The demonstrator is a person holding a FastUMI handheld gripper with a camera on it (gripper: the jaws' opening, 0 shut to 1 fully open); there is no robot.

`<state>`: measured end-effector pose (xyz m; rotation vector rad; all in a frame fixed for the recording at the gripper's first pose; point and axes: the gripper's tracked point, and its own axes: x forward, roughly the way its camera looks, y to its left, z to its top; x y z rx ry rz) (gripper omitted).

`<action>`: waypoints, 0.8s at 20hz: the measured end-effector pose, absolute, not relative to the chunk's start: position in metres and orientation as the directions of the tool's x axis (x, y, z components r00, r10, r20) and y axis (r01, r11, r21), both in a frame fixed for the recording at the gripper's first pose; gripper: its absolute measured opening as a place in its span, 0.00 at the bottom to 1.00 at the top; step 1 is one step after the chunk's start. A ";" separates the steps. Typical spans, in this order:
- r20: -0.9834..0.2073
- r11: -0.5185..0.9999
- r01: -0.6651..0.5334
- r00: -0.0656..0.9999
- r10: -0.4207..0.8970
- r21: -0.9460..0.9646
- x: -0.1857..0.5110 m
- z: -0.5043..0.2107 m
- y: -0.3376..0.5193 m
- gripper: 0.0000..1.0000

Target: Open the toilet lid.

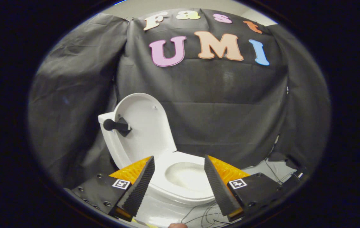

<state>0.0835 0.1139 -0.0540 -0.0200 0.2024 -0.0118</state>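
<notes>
A white toilet [173,190] stands ahead of my fingers, its bowl and seat [186,177] showing between them. The white lid [146,126] is raised upright, leaning back against the tank. A black handle knob [116,125] sticks out from the lid's left side. My gripper [179,164] is open, with nothing between its fingers; it hangs above and in front of the seat, apart from the lid and the handle.
Black cloth [224,110] drapes the wall behind and beside the toilet. Thin cables [205,215] trail on the floor at the toilet's base and off to the right [274,174]. A fingertip [177,225] of a person shows below the fingers.
</notes>
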 end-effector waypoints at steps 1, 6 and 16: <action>-0.172 0.999 0.032 0.984 -0.033 -0.009 0.080 -0.054 0.102 0.96; -0.131 0.990 0.123 0.985 -0.113 0.074 0.078 -0.054 0.072 0.98; -0.131 0.992 0.114 0.986 -0.105 0.059 0.090 -0.057 0.071 0.99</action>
